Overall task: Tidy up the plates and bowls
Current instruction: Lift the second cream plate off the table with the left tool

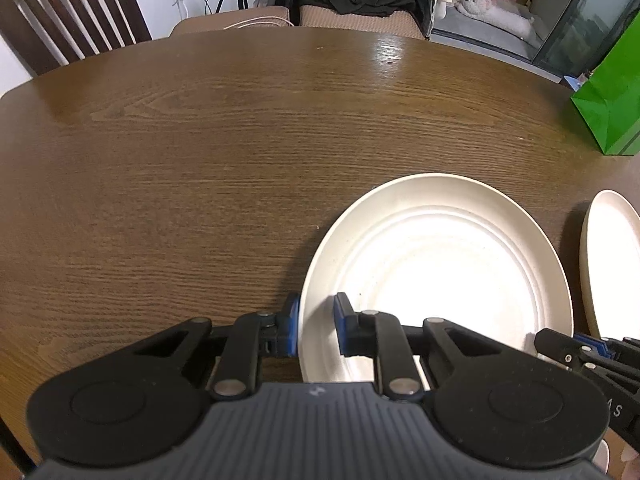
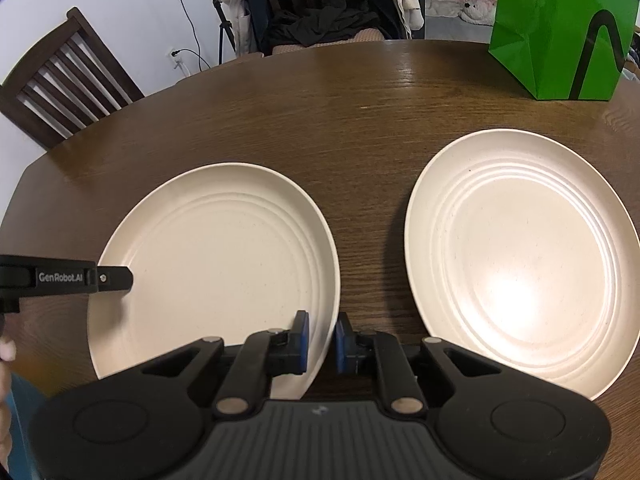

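We see 2 cream plates side by side on the wooden counter [image 2: 360,92], toward its near edge, apart from each other. The left tool [image 1: 316,330] is clamped on the left rim of the left plate [image 1: 436,272], one blue pad outside the rim and one inside. The right tool [image 2: 322,342] is clamped on the right rim of that same plate, in the gap beside the right plate [image 2: 520,256]. A green paper bag [image 2: 560,28] stands at the counter's far right edge. We judge that a 2-handed lift is in hand, perhaps to stack this plate on its neighbour. The risks we see: the shallow, smooth rim may slip from the narrow pads if the 2 tools rise unevenly and tilt the plate; the rim may also strike the neighbouring plate and shove it.
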`<state>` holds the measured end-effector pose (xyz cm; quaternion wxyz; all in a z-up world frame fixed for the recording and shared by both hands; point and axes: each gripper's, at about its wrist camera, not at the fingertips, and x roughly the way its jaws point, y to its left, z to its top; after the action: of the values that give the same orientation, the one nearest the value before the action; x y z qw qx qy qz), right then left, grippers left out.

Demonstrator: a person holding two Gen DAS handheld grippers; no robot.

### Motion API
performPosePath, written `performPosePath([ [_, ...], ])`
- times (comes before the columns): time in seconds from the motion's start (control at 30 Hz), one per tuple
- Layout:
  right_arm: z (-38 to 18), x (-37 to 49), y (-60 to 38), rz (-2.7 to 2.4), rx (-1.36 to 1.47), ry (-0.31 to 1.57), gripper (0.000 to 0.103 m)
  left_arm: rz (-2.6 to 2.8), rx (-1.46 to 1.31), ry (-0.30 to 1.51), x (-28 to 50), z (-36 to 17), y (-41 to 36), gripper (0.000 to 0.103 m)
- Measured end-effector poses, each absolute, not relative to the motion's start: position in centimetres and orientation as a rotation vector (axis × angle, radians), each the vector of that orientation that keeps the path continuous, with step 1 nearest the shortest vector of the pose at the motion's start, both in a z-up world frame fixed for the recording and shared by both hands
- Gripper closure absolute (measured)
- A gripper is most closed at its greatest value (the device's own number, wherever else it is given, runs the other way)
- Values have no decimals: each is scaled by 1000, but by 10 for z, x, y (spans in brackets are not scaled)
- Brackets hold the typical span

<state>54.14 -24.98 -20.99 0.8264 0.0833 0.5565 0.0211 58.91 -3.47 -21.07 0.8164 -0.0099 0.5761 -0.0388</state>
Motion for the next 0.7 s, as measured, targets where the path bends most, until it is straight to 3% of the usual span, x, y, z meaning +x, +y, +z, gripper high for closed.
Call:
performPosePath([
  [0.7,-193,535,-250,49,169,1149,90,-92,14,1180,578,-188,-41,85],
])
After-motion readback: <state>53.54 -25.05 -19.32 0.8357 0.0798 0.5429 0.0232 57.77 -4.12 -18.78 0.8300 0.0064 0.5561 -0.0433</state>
